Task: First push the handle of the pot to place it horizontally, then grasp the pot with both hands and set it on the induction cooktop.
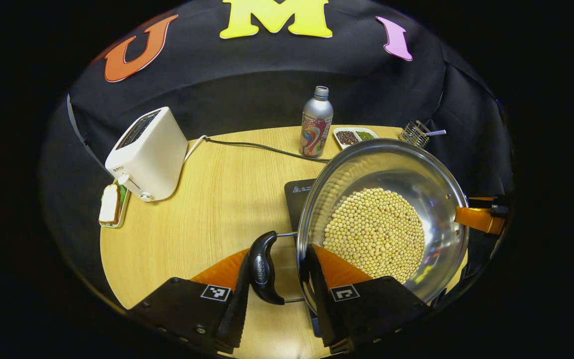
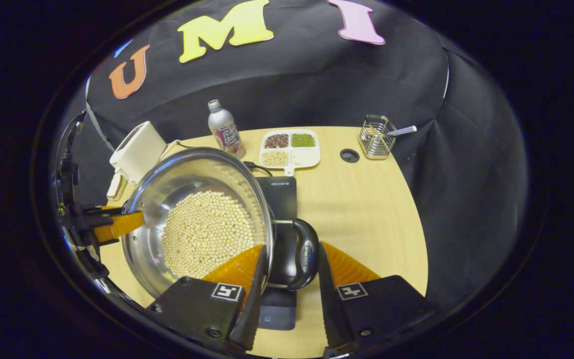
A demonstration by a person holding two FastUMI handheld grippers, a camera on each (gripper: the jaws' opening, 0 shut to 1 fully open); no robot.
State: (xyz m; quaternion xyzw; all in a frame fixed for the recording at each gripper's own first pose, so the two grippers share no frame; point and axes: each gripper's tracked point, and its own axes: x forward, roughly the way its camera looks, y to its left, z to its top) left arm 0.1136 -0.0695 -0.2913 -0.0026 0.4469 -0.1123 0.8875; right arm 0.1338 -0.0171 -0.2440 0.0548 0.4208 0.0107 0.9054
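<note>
A steel pot (image 1: 431,174) holding pale beans (image 1: 374,232) hangs partly over the black induction cooktop (image 1: 298,192). My left gripper (image 1: 278,257) straddles the pot's black left handle (image 1: 263,269): one finger presses outside the handle, the other sits inside the rim. In the right gripper view, my right gripper (image 2: 292,249) clamps the other black handle (image 2: 304,259) and the rim of the pot (image 2: 167,169) the same way, over the cooktop (image 2: 279,192). The pot's far side shows the opposite gripper in each view, the right gripper (image 1: 479,219) and the left gripper (image 2: 112,224).
A white toaster (image 1: 147,152) stands back left with its cable (image 1: 262,147) running behind the pot. A slice of bread on a small tray (image 1: 111,204) lies beside it. A metal bottle (image 1: 315,122), a divided dish of grains (image 2: 291,148) and a wire holder (image 2: 376,137) line the table's far edge.
</note>
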